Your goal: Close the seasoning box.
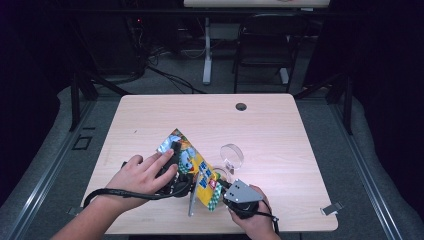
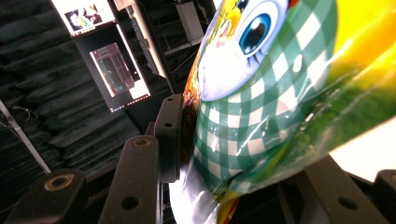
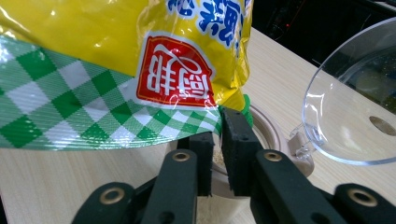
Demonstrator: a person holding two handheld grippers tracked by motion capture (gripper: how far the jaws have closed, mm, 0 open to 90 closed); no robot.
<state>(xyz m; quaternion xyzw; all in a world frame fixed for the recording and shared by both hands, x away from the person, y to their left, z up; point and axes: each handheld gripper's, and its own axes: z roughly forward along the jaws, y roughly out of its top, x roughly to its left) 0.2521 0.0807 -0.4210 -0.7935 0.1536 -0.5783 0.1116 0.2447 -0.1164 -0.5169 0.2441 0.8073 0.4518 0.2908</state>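
A yellow snack bag (image 1: 192,160) with green checks and a cartoon face is held tilted above the table's front middle. My left gripper (image 1: 176,150), under the person's left hand, is shut on the bag's upper part. In the left gripper view its pad (image 2: 170,135) presses the checked foil (image 2: 261,116). My right gripper (image 1: 220,184) sits at the bag's lower corner. In the right gripper view its jaws (image 3: 218,130) stand slightly apart just under the bag's edge (image 3: 116,70), not pressing it. Below is a round beige jar (image 3: 273,133) with its clear lid (image 3: 350,107) flipped open.
The jar's lid (image 1: 231,154) stands upright right of the bag. The light wooden table (image 1: 280,130) has a cable hole (image 1: 241,106) at the back. A clip (image 1: 331,208) sits at the front right edge. A black chair (image 1: 265,40) stands beyond the table.
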